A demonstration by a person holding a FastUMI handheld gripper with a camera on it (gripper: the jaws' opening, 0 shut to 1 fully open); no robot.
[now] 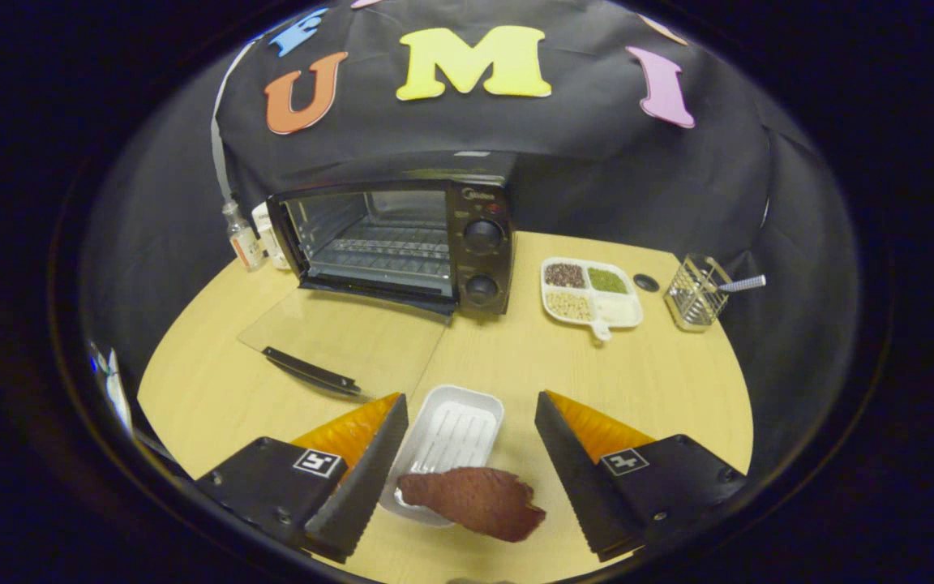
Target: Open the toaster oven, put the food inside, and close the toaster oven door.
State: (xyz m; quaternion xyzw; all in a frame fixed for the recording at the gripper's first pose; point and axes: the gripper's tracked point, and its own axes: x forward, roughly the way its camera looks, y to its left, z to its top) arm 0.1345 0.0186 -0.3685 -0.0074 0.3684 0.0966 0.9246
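Your gripper (471, 405) fingers stand wide apart, holding nothing; meat slice (471, 501) lies btwn them at frame bottom, long axis left-right, overhanging white tray (455, 434). Toaster oven (402, 243) upper center, door (337, 337) down

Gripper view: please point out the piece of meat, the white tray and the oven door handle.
piece of meat (471, 503), gripper view, middle of its top surface.
white tray (455, 430), gripper view, ribbed bare floor.
oven door handle (310, 371), gripper view, middle of the bar.
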